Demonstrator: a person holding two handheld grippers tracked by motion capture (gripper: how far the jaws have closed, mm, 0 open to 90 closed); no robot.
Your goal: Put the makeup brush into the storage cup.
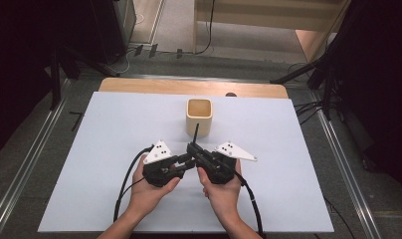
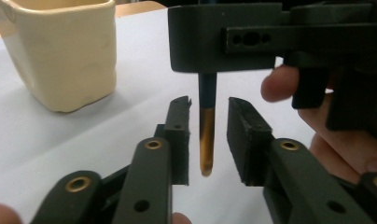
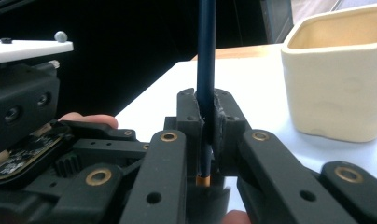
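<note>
Pen (image 3: 206,70) in right claw (image 3: 209,122), white table (image 1: 114,149), grey floor (image 1: 30,164), dark room

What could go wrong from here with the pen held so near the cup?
The right gripper clamps the thin dark pen upright on a narrow contact, so it may pivot or slip. The left gripper's jaws stand open around its gold tip without touching; closing off-centre could knock it askew. The cream cup stands close ahead.

cup (image 1: 199,116): matt cream ceramic (lumpy) | pen (image 3: 205,70): glossy dark plastic | table (image 1: 114,149): matt white
</note>
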